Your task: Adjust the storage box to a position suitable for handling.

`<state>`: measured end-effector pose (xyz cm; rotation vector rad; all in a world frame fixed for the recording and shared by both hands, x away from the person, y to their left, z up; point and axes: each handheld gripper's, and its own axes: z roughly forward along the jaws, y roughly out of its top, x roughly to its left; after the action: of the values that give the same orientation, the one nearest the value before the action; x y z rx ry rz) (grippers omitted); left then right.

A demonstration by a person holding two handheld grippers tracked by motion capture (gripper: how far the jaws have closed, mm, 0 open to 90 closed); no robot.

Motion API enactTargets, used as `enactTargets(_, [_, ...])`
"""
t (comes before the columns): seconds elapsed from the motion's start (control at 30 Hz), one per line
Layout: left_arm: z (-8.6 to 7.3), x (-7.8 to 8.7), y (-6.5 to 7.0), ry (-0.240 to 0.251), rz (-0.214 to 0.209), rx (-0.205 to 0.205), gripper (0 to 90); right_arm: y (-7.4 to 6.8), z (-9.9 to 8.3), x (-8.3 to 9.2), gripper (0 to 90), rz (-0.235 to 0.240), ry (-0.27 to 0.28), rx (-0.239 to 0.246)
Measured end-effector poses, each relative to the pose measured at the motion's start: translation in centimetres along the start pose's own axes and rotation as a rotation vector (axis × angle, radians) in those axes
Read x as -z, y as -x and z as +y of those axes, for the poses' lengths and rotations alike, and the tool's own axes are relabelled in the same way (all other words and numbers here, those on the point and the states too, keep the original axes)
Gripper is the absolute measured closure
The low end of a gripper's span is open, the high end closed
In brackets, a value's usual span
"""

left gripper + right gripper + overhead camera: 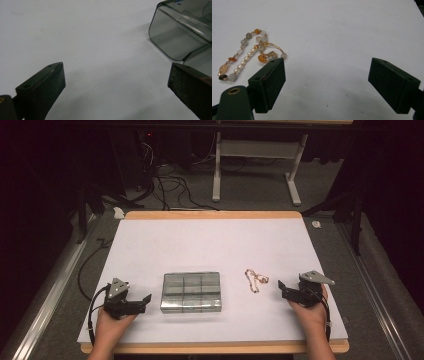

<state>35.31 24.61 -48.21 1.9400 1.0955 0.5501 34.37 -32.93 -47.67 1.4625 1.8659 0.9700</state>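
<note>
A clear plastic compartment box lies shut near the front middle of the white table. To its right lies a beaded bracelet of orange, grey and pearl beads. My left gripper rests at the front left and points at the box, jaws wide apart with nothing between them; the box corner shows at the upper right of the left gripper view. At the front right my right gripper is open and empty, with the bracelet just beyond its left jaw.
The table's wooden rim runs along the far edge. Beyond it are a white stand and cables on the floor. Metal rails flank the table on both sides.
</note>
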Motion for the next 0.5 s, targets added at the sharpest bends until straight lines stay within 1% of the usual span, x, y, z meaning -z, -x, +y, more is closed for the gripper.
enactTargets(0.03, [-0.02,0.06,-0.15,0.007,-0.023,0.006,4.2,-0.01,-0.01,0.0,14.8,-0.001,0.001,-0.001])
enactTargets(0.07, [-0.02,0.07,-0.25,0.007,-0.036,0.01,8.3,-0.05,-0.02,-0.01,15.6,-0.003,0.001,0.002])
enactTargets(0.1, [-0.02,0.07,-0.34,0.01,-0.043,0.02,10.9,-0.09,-0.02,-0.04,16.2,-0.004,0.001,0.006])
enactTargets(0.13, [-0.02,0.07,-0.34,0.01,-0.043,0.02,14.5,-0.19,-0.01,-0.04,16.8,-0.01,-0.004,0.013])
enactTargets(0.17, [0.11,0.0,-0.53,0.004,-0.059,0.026,16.1,-0.3,-0.02,-0.03,17.6,-0.015,-0.005,0.018])
enactTargets(0.2, [0.2,-0.05,-0.48,0.007,-0.063,0.021,16.1,-0.36,-0.04,-0.04,18.3,-0.017,0.001,0.027])
enactTargets(0.27, [0.43,-0.15,-0.35,0.023,-0.071,0.014,17.7,-0.4,-0.05,-0.03,20.3,-0.019,0.002,0.03])
enactTargets(0.3, [0.43,-0.15,-0.35,0.023,-0.071,0.014,17.7,-0.4,-0.05,-0.03,20.3,-0.019,0.002,0.03])
enactTargets(0.33, [0.6,-0.35,-0.33,0.02,-0.073,0.014,17.8,-0.39,-0.02,-0.09,22.2,-0.018,-0.003,0.033])
enactTargets(0.4, [0.62,-0.66,-0.38,0.012,-0.066,0.022,18.2,-0.55,0.02,-0.17,23.2,-0.02,-0.017,0.044])
enactTargets(0.43, [0.62,-0.66,-0.38,0.012,-0.066,0.022,18.2,-0.6,0.06,-0.25,23.2,-0.015,-0.024,0.05])
enactTargets(0.47, [0.6,-0.81,-0.39,0.0,-0.072,0.033,18.2,-0.59,0.09,-0.34,23.7,-0.014,-0.029,0.052])
enactTargets(0.5, [0.55,-0.79,-0.38,0.006,-0.072,0.034,18.2,-0.54,0.11,-0.38,25.1,-0.009,-0.033,0.052])
